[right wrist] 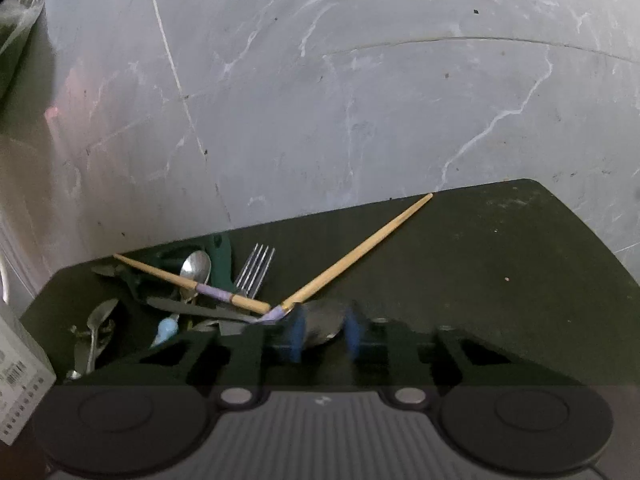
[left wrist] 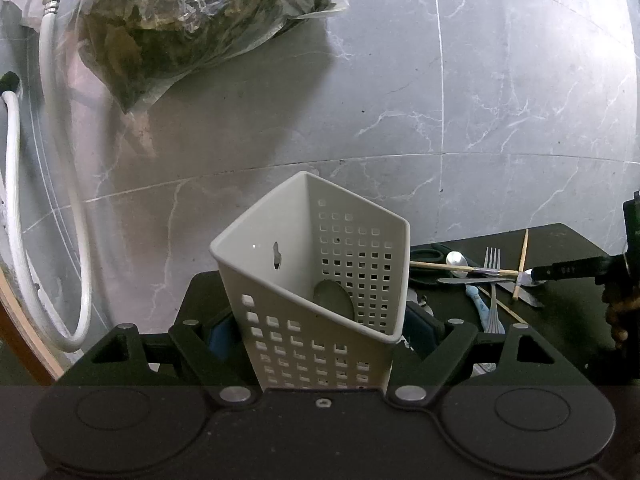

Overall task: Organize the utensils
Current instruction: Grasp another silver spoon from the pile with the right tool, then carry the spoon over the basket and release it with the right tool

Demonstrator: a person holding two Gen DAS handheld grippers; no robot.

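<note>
My left gripper [left wrist: 320, 330] is shut on a white perforated utensil holder [left wrist: 316, 264], which tilts and looks empty. A pile of utensils lies on a black mat [right wrist: 480, 248]: a fork [right wrist: 256, 270], a spoon [right wrist: 196, 268], two wooden chopsticks with purple bands [right wrist: 360, 248], a knife, a blue-handled piece [right wrist: 166, 328] and green-handled scissors [right wrist: 220, 260]. My right gripper [right wrist: 322, 332] sits low over the mat with its blue pads either side of a spoon bowl [right wrist: 324, 320]; they look closed on it. In the left wrist view the right gripper [left wrist: 568, 270] reaches in at the pile's right end.
Grey marble tiles [left wrist: 500, 100] surround the mat. A plastic bag of dark leafy stuff [left wrist: 192, 20] lies at the far left, with white hoses [left wrist: 60, 160] beside it. The holder's edge with a barcode label [right wrist: 16, 368] shows at the left of the right wrist view.
</note>
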